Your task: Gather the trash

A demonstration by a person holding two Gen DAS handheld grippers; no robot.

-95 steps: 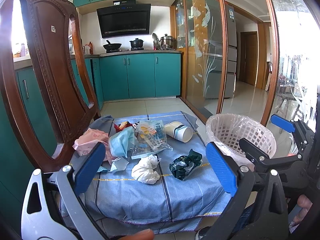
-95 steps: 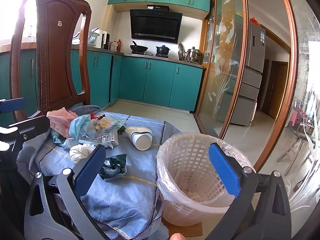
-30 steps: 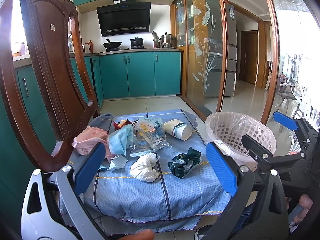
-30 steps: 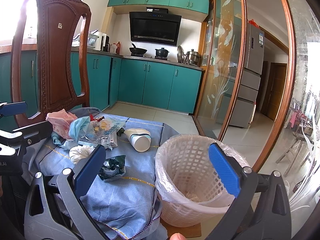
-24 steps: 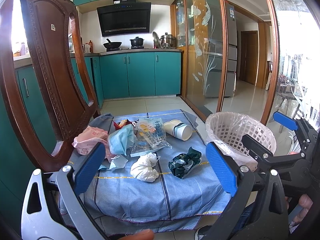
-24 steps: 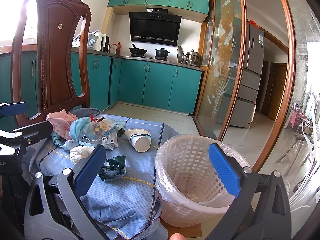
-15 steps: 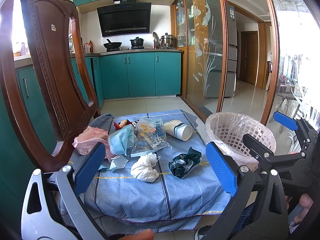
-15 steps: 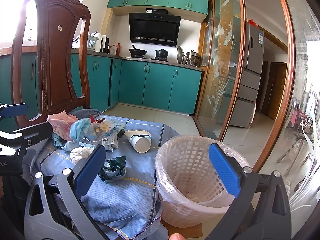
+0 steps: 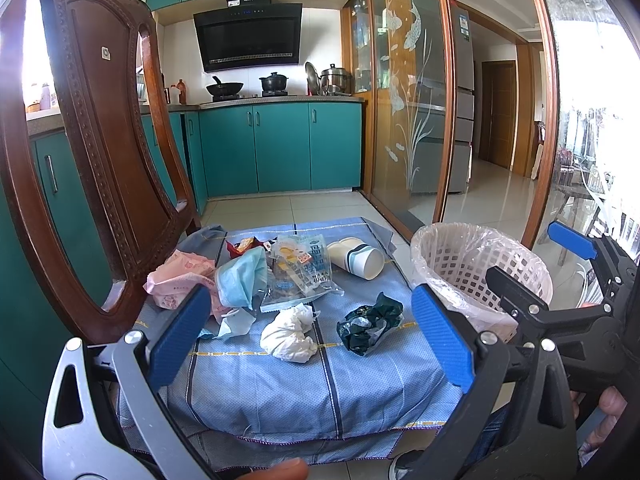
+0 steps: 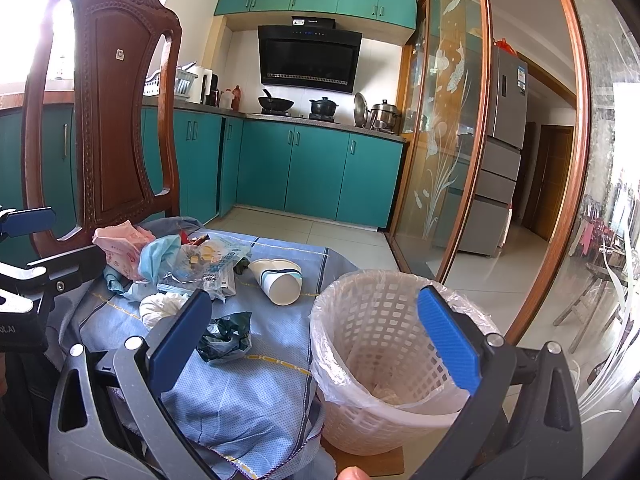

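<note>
Left gripper [image 9: 312,344] fingers spread wide, nothing between them, hovering short of the near edge of the blue cloth [image 9: 280,384] that covers the desk. Right gripper [image 10: 316,342] likewise wide open and empty, sitting above the near rim of the white lattice bin [image 10: 384,364], clear liner bag in it; something pale at the bin bottom, too small to identify. Bin stands just beside the cloth's right edge. Trash is all on the cloth: white crumpled tissue [image 9: 289,334] near centre, dark green crumpled wrapper [image 9: 370,322] just to its right, apart from it. Behind those, a paper cup [image 9: 357,257] on its side, mouth toward the camera. Clear printed snack bag [image 9: 302,270] left of the cup, overlapping a blue face mask [image 9: 242,280], with a pink packet [image 9: 180,280] at the far left against the wooden chair back [image 9: 100,152]. A fingertip shows at the bottom edge of each view.
</note>
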